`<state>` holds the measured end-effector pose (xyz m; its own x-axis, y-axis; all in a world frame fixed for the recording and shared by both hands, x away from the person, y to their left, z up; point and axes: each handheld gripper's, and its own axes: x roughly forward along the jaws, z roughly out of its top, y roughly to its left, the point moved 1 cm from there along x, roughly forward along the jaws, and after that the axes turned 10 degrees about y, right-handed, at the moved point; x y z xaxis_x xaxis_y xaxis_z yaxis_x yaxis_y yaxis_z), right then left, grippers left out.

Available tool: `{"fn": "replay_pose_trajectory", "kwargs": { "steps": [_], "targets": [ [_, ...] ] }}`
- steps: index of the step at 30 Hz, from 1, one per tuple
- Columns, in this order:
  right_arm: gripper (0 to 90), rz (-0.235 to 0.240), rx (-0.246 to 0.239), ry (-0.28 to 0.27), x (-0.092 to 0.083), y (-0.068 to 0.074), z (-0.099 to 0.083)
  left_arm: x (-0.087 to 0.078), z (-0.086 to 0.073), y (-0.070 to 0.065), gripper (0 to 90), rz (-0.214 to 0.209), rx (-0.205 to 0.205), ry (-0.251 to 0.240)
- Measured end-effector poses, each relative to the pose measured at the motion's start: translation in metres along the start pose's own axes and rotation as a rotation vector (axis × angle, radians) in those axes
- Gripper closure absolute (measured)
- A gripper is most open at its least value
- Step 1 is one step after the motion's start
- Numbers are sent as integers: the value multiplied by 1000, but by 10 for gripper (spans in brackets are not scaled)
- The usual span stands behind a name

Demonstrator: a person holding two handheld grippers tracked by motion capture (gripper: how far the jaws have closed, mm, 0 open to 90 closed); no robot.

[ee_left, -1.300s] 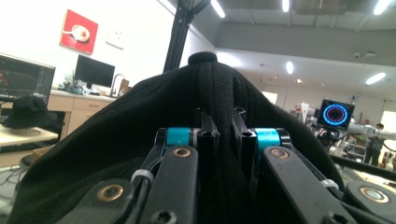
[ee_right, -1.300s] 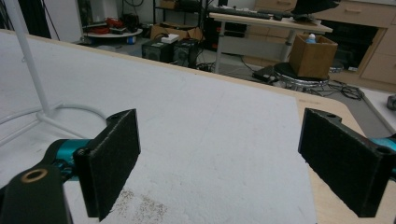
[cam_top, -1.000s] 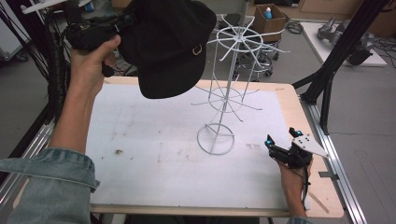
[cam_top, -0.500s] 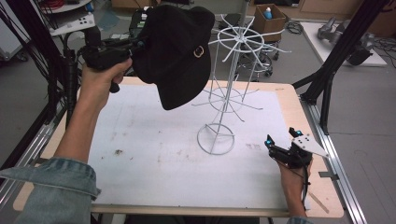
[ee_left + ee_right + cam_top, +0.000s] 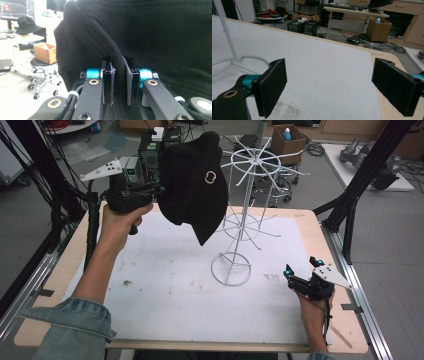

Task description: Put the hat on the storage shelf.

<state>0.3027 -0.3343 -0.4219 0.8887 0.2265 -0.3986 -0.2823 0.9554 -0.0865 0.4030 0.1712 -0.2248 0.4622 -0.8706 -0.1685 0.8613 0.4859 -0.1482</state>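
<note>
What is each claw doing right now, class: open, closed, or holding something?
Left claw: closed on a fold of the black fabric hat, held up beside the white wire stand.
Right claw: open, holding nothing.

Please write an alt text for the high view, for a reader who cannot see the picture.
A person's left tool holds a black hat in the air beside the top of a white wire rack that stands on a white mat on the table. The right tool rests open at the table's right edge, with nothing between its jaws.
</note>
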Motion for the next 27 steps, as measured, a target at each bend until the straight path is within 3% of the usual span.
{"fn": "replay_pose_trajectory", "kwargs": {
  "steps": [10, 18, 27],
  "targets": [
    [122, 0, 2, -3, 0, 0, 0, 16, -17, -2, 786, -24, -21, 8],
    [122, 0, 2, -3, 0, 0, 0, 20, -23, -2, 772, -19, -21, 5],
    [123, 0, 0, -5, 0, 0, 0, 21, -27, -1, 683, -1, -18, 16]
  ]
}}
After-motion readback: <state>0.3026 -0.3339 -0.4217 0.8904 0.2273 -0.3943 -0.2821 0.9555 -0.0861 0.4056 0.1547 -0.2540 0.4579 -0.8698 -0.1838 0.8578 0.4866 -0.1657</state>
